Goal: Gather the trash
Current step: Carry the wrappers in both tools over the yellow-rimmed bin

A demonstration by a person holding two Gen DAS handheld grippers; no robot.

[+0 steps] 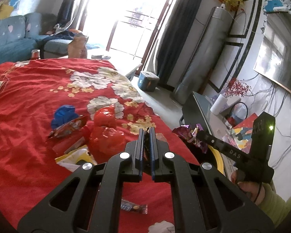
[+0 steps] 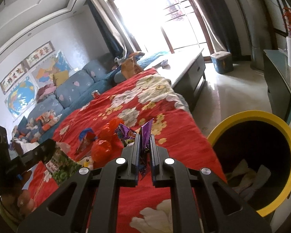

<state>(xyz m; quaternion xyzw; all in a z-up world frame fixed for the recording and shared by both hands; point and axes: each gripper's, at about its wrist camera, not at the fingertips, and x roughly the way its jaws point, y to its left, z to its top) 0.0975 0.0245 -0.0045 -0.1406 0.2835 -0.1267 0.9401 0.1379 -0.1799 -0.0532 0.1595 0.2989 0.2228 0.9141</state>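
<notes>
We are carrying a purple wrapper (image 2: 143,136) pinched in our right tool (image 2: 145,136) beside the yellow bin (image 2: 242,116), which already holds scraps. Our left tool (image 1: 147,131) is nearly closed on something thin we cannot identify. Red bags (image 1: 104,128) and more wrappers are still lying left of the bin.

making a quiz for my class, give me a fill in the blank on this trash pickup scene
1. The right tool is shut on a crinkled ____ foil wrapper.
2. The round black bin has a ____ rim.
3. The tied shiny red plastic bag lies on a red cloth printed with ____.
4. The left tool pinches a dark scrap; its jaws are ____.

Missing words: purple; yellow; flowers; shut
</notes>
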